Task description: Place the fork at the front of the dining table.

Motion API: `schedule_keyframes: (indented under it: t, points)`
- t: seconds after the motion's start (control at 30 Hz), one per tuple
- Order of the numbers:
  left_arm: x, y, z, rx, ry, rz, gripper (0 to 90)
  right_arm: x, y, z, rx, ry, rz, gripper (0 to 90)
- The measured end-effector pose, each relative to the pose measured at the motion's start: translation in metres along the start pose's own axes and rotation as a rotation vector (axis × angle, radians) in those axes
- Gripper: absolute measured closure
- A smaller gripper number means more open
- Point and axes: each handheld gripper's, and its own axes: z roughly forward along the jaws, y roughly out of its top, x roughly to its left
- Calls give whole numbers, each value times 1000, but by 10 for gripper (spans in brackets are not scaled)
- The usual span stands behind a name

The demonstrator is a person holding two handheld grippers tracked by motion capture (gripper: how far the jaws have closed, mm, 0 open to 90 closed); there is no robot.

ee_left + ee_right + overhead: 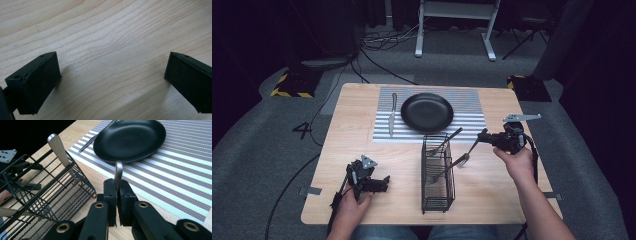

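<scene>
We see our right gripper [482, 137] held above the bench [362, 150], just to the right of the black wire cutlery rack [437, 172]. Its fingers [110, 195] are pressed together on the handle of a fork [464, 157], which hangs down and to the left from the grip with its tines just beside the rack's right wall. In the right gripper view the fork's handle end [118, 173] stands up between the closed fingers. More cutlery leans inside the rack, among it a utensil with a rounded metal handle [60, 150]. Beyond the rack lies a striped placemat [472, 102] bearing a black plate [427, 111] and, to its left, a knife [392, 114]. Our left gripper [384, 182] rests low at the near left of the bench, its fingers [35, 82] spread wide apart over bare wood, holding nothing.
</scene>
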Motion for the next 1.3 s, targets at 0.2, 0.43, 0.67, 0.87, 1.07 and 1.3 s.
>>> schedule_keyframes:
  t: [0.2, 0.43, 0.67, 0.87, 1.07, 1.3]
  points:
    - [0, 0, 0, 0, 0, 0, 3, -6, -1, 0, -2, -20, 25, 843]
    - [0, 0, 0, 0, 1, 0, 3, -10, -8, -3, 11, -93, 9, 795]
    - [0, 0, 0, 0, 1, 0, 3, -21, -23, -4, 20, -128, 33, 751]
    - [0, 0, 0, 0, 0, 0, 3, -37, -41, -5, 28, -141, 88, 715]
    - [0, 0, 0, 0, 0, 0, 3, -47, -51, -1, 37, -154, 120, 701]
    - [0, 0, 0, 0, 0, 0, 3, -58, -58, 4, 56, -164, 153, 694]
